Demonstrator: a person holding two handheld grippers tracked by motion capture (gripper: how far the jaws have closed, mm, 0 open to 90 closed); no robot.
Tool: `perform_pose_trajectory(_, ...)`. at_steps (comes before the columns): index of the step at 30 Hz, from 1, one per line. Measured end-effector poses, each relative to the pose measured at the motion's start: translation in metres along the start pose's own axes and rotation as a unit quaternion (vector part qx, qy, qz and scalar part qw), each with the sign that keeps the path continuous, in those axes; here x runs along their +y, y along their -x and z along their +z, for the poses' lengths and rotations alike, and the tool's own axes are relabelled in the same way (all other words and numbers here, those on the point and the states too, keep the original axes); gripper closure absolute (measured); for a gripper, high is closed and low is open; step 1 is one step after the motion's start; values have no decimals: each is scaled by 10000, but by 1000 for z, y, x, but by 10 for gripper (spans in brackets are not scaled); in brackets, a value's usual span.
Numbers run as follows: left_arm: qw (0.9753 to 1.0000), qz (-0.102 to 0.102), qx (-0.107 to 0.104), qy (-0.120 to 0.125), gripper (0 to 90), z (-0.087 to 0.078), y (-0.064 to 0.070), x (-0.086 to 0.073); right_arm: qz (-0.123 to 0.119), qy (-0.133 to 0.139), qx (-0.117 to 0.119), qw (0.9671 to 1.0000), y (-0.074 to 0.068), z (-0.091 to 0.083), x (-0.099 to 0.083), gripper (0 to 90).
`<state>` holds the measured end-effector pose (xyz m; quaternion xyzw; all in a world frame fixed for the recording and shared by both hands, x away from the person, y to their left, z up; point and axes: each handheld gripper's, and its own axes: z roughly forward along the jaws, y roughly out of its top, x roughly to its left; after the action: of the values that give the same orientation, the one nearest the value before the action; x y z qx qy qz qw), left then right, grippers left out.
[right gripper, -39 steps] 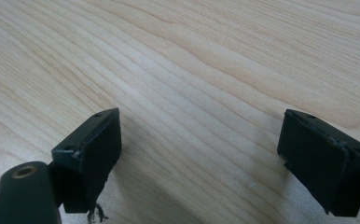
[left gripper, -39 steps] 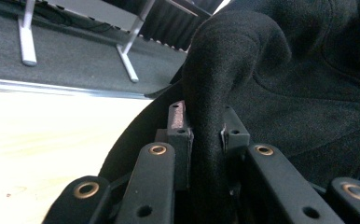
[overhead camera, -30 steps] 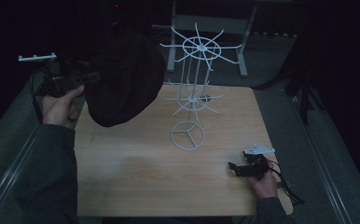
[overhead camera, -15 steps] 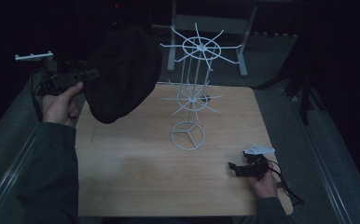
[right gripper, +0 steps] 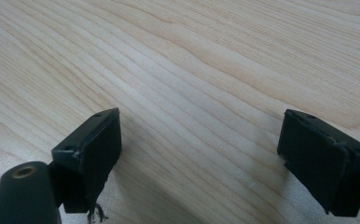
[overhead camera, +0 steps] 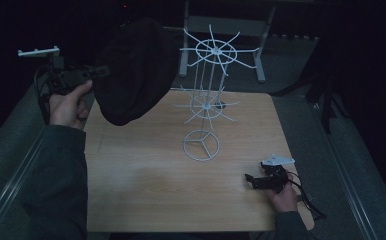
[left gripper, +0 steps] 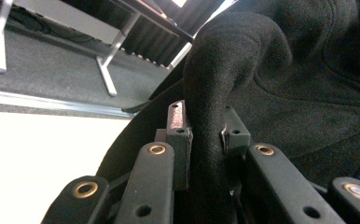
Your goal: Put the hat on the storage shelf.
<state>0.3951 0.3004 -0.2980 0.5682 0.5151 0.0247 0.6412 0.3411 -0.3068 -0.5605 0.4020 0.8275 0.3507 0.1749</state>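
The hat (overhead camera: 133, 70) is black all over, a plain fuzzy fleece with no print on it. The wire stand (overhead camera: 207, 102) beside it is white from its ring base to its top spokes. The desk (overhead camera: 146, 185) is pale wood with long wavy grain lines, tan on cream. The left gripper (left gripper: 205, 128) is black with small brass-coloured rivets, and the right gripper (right gripper: 199, 158) is the same black; a light grey plate tops it. The sleeve (overhead camera: 56, 185) is dark grey-green. The floor (overhead camera: 301, 65) around is dull grey carpet.
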Motion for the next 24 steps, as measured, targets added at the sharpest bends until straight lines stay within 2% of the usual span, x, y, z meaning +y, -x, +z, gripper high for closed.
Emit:
perform_pose_trajectory(9,9999,-28,-151,16,791,12,4,6,-2,1,0,10000,0,0,0,134)
perform_pose_trajectory(16,9996,1,-274,-54,790,31,12,6,-1,0,1,10000,0,0,0,134)
perform_pose_trajectory(19,9994,-17,-324,-127,790,38,12,5,-2,0,1,10000,0,0,0,134)
perform_pose_trajectory(24,9983,-14,-352,-468,791,58,7,-1,-4,2,-2,10000,0,0,0,134)
